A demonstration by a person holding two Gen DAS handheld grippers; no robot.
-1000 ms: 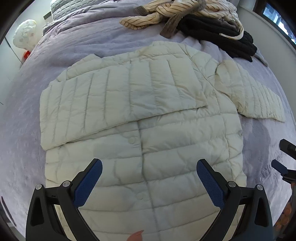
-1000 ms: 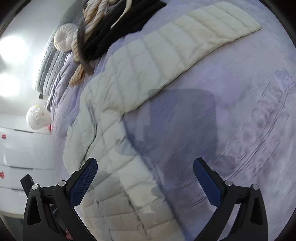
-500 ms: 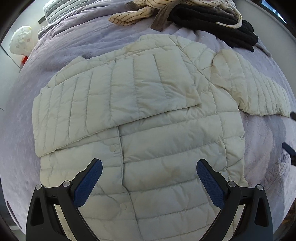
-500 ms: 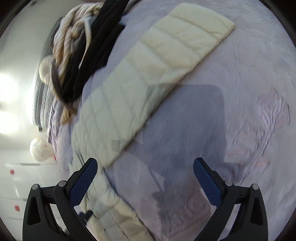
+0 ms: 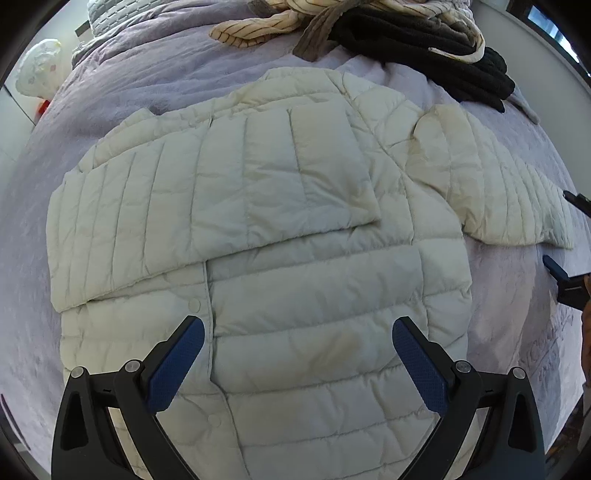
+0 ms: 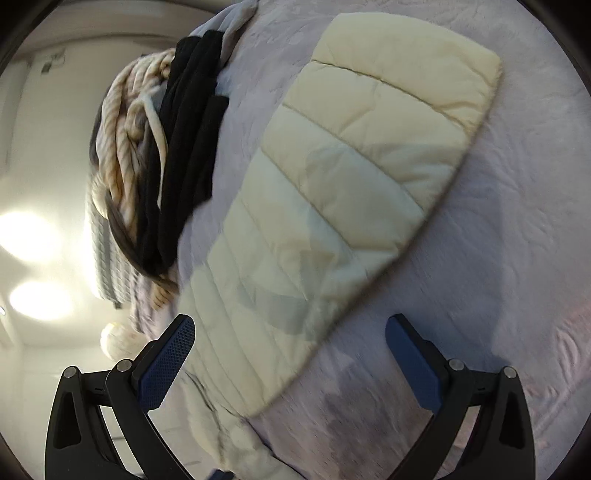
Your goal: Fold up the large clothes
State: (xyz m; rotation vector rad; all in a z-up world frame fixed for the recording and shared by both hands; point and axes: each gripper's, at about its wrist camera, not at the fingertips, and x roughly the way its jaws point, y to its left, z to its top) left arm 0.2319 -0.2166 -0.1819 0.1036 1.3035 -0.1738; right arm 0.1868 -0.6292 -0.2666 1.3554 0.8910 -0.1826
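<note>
The left gripper (image 5: 297, 339) hangs above the lower front of the cream puffer jacket (image 5: 258, 236), jaws spread wide and holding nothing; the right gripper (image 6: 290, 341) hangs over the outstretched sleeve (image 6: 343, 177), jaws likewise wide and empty. The jacket lies flat on a lilac bedspread (image 5: 122, 70), one sleeve folded across its chest; beyond it sits a pile of striped and black clothes (image 5: 399, 33). The right view is blurred, and the jacket's hem is cut off behind the left gripper.
</note>
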